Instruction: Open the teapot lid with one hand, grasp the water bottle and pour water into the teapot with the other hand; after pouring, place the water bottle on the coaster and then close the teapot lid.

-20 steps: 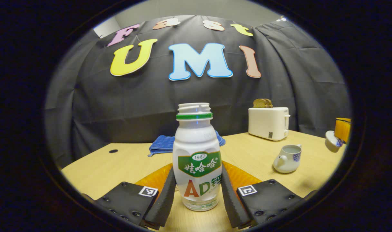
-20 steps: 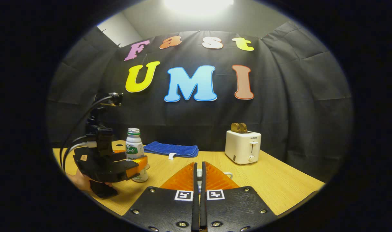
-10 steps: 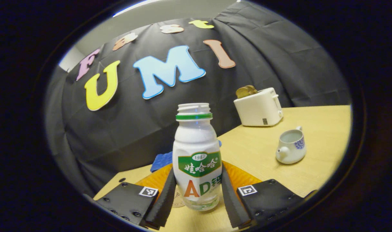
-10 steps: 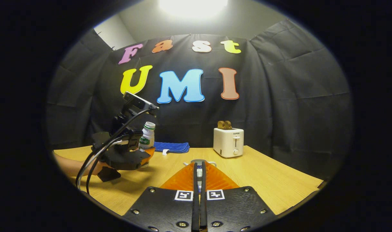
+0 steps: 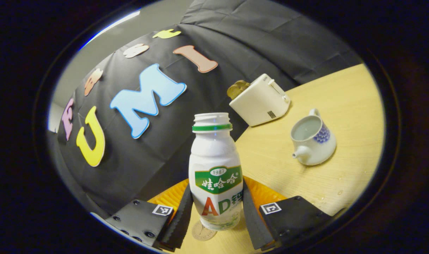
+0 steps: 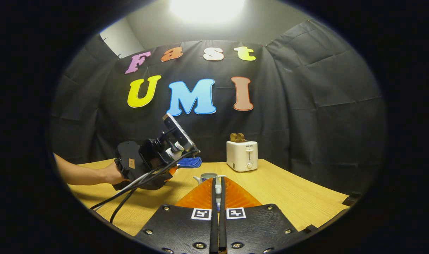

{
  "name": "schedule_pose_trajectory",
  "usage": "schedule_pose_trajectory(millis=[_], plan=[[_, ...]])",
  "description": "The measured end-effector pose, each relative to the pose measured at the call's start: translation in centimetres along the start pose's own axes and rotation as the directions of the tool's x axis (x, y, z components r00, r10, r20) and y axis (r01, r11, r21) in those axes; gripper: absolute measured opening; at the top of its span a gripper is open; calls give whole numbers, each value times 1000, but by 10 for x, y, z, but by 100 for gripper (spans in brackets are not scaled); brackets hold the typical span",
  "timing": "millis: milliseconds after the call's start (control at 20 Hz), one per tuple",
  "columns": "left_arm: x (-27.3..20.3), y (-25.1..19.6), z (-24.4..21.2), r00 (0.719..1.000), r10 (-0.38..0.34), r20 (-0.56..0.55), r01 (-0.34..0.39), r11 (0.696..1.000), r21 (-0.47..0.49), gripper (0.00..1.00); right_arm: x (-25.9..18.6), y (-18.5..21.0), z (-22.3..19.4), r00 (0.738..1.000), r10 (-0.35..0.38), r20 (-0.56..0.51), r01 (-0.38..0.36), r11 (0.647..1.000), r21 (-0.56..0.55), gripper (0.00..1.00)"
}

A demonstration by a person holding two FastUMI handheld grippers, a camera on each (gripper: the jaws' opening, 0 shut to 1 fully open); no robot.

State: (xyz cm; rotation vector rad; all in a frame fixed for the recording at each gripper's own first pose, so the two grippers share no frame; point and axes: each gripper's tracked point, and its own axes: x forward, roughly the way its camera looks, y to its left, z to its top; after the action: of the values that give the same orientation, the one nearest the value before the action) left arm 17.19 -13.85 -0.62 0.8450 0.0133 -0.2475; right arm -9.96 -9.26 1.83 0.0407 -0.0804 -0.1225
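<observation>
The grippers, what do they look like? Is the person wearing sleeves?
Each gripper is a black block with bolts and two small square black-and-white tags: the left gripper, the right gripper. Ribbed orange wedges sit behind the fingers. In the right gripper view, black cables hang from the left gripper. The forearm holding it is bare, no sleeve.

Overhead glare, sharp, fisheye-warped edges

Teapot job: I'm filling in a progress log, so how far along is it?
Done: the teapot stands open, its lid apparently pinched in the right gripper. In hand: the left gripper clamps the uncapped water bottle, tilted toward the teapot; no stream shows. Left: pouring, setting the bottle on the coaster, closing the lid.
</observation>
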Motion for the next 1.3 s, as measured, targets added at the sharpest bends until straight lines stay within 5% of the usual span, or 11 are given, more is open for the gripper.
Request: schedule_pose_trajectory(millis=[300, 550, 750, 800, 850, 1300], plan=[[10, -6, 4, 1000, 17, -14, -15, 988, 154, 72, -1, 0, -1, 1000, -11, -2, 11, 1000, 21, 1], [15, -10, 4, 999, 16, -32, -7, 962, 275, 80, -3, 0, 1, 1000, -15, 9, 15, 999, 38, 1], [16, -13, 10, 999, 27, -21, -16, 918, 397, 80, -4, -2, -2, 1000, -28, 3, 28, 999, 43, 1], [16, -15, 13, 1000, 25, -13, -17, 906, 422, 71, -5, -3, -2, 1000, -30, 1, 30, 999, 45, 1], [16, -18, 14, 1000, 20, -6, -15, 900, 435, 80, -5, -4, -3, 999, -32, 0, 32, 998, 45, 1], [17, -30, 17, 1000, 0, -14, 7, 839, 543, 80, -9, -12, -6, 999, -35, -4, 35, 998, 52, 1]])
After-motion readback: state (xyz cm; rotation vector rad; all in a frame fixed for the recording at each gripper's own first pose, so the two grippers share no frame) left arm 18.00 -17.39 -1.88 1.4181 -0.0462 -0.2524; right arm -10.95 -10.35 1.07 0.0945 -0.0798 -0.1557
